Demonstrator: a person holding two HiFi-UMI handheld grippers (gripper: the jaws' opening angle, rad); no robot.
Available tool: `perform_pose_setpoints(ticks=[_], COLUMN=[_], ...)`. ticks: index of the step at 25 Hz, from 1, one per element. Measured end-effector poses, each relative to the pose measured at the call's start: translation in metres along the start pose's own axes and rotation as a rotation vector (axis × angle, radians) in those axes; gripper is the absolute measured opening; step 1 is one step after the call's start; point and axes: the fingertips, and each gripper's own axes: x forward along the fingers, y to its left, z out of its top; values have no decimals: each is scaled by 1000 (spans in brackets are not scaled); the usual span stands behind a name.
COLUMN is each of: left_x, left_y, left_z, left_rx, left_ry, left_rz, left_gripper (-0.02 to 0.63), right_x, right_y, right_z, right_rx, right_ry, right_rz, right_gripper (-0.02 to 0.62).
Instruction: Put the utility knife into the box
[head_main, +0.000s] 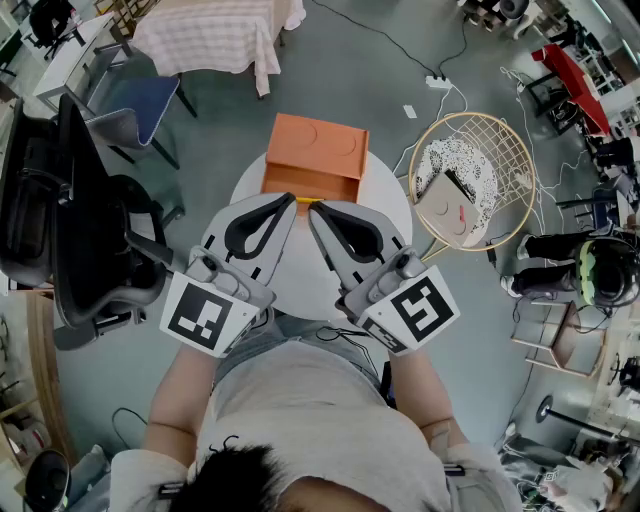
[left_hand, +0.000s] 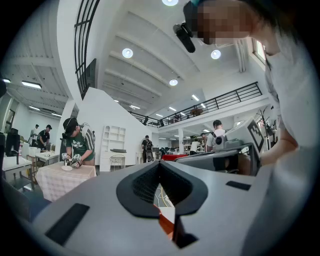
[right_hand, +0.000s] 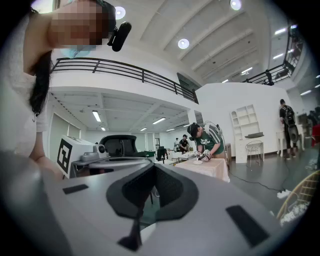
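An orange box (head_main: 315, 150) stands at the far side of a small round white table (head_main: 392, 205). My left gripper (head_main: 290, 201) and right gripper (head_main: 314, 211) hover side by side over the table, tips pointing at the box's front edge. Both are shut with nothing between the jaws. A thin yellow sliver (head_main: 304, 202) shows between the two tips at the box's front; I cannot tell whether it is the utility knife. In the left gripper view the left gripper (left_hand: 160, 166) shows a strip of the orange box (left_hand: 166, 226) through the gap below its tips. The right gripper (right_hand: 154, 166) faces the room.
A black office chair (head_main: 60, 220) stands close at the left, a blue chair (head_main: 140, 105) behind it. A round wire chair with a patterned cushion (head_main: 470, 180) sits right of the table. A cloth-covered table (head_main: 210, 35) is at the back. Cables and a power strip (head_main: 437, 80) lie on the floor.
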Motion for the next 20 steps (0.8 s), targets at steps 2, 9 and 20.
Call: perform_pose_setpoints(ticks=[2,9,20], left_x=[-3,-5,2], left_y=[1,-2,-9], left_z=[-2,-1,-6], left_rx=[-11,-8,-10], left_ry=[11,13,28], left_rz=[3,2,-27], left_gripper=[8,8,8], right_x=[1,-3,-8], right_y=[2,5,0], right_z=[0,0,-6], right_rx=[2,4,18], right_ry=[0,-1,2], right_rz=[0,0,-28], right_gripper=[8,8,8])
